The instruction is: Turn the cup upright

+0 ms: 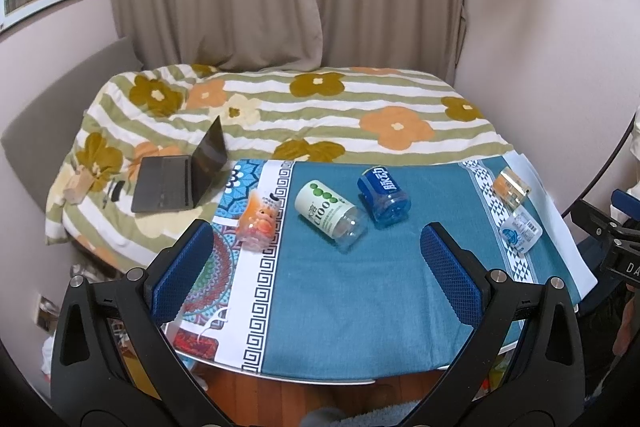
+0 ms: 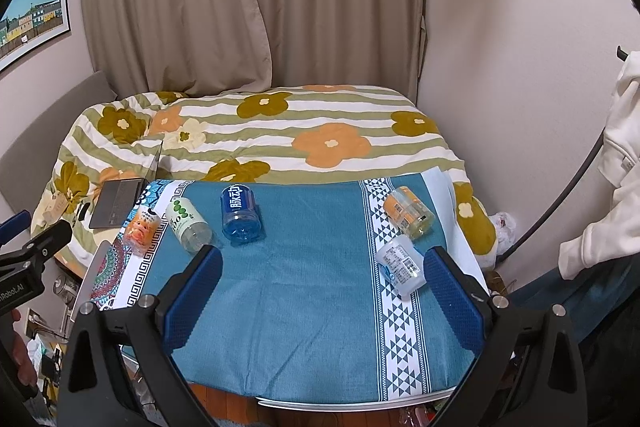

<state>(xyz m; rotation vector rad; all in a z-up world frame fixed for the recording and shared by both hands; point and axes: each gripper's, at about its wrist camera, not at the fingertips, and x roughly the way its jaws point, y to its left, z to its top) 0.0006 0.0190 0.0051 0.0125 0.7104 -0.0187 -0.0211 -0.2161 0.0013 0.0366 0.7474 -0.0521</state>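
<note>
Teal cloth covers the table and bears five cups made from cut bottles, all lying on their sides and apparently empty. Far left: peach cup, then white cup and blue cup just beside each other. On the right patterned band: orange cup farther, clear cup nearer. Left gripper hangs spread wide over the near cloth, grasping nothing. Right gripper is likewise spread and unladen, its right finger just beside the clear cup. Laptop rests on the floral quilt beyond.
</note>
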